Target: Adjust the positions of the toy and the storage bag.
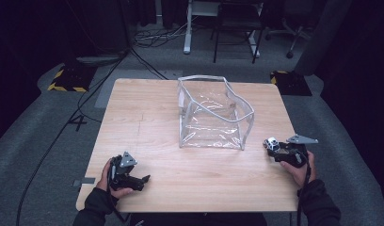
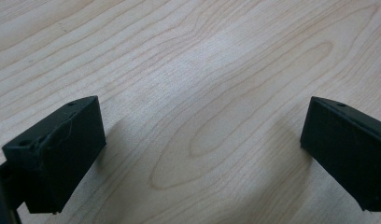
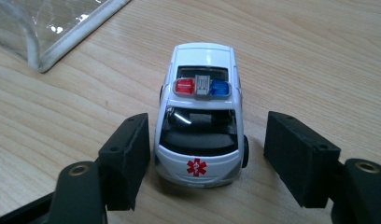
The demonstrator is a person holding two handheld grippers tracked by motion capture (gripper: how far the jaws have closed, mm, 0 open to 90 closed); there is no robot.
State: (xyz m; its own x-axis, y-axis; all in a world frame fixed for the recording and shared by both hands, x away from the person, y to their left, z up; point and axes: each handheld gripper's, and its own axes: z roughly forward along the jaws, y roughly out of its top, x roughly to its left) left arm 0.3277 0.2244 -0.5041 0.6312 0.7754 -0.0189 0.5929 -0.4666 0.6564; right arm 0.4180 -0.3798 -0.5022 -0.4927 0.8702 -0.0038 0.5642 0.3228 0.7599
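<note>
The small white toy ambulance car (image 3: 200, 119), glossy moulded plastic with a red and a blue roof light, a dark windscreen and a red medical star on its bonnet, is standing on its wheels on the light wooden table (image 1: 148, 113). It is sitting near the right edge, just beside the front right corner of the clear plastic pouch with grey-white piping (image 1: 211, 113), apart from it.

The right gripper (image 3: 207, 161) is framing the car, its 2 black jaws standing part-way open. The left jaw is lying very close to the car's flank, perhaps brushing it; the right jaw is standing clearly apart, with bare wood showing between. Nothing is being pinched, so the car is resting on the table alone.

The work in hand is probably a grasp on the car. To do it well, the hand should be sliding a little sideways so the body sits centred, then closing on the flat doors rather than the rounded wheels or the sloping bonnet, since smooth plastic is likely to slip or roll forward under an uneven squeeze.

The pouch is soft, wrinkled film, standing open and slightly slumped, its stiff edging holding the mouth wide.

The left gripper (image 2: 202, 154) is resting low over bare wood grain at the near left, its matte black blocky jaws spread wide and holding nothing.
</note>
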